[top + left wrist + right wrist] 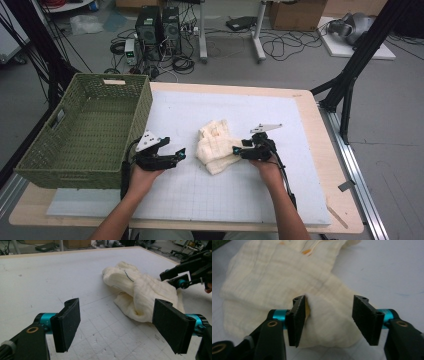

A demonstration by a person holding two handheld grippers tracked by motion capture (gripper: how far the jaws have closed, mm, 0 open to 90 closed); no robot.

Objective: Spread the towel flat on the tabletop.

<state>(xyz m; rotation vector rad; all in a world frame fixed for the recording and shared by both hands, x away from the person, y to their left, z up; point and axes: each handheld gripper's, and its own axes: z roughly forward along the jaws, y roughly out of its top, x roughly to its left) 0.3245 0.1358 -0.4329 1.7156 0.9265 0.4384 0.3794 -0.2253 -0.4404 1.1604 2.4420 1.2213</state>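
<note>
While cream cloth (216, 146) lies between them, left hand-held gripper (181, 154) spread beside it, right hand-held gripper (236, 151) parted over its edge

- The high view is evenly and softly lit from overhead; the white mat (210, 195) is bright, the floor beyond is dimmer.
- Shadows there are faint and short, pooling just under the hands and beside the green basket (85, 130).
- The picture is low in resolution and slightly soft, with mild bending toward the edges.
- In the right gripper view the cream cloth (282, 277) is blurred and near washed out.
- In the left gripper view the near pads (68, 323) are sharp, and the far background is hazy.
</note>
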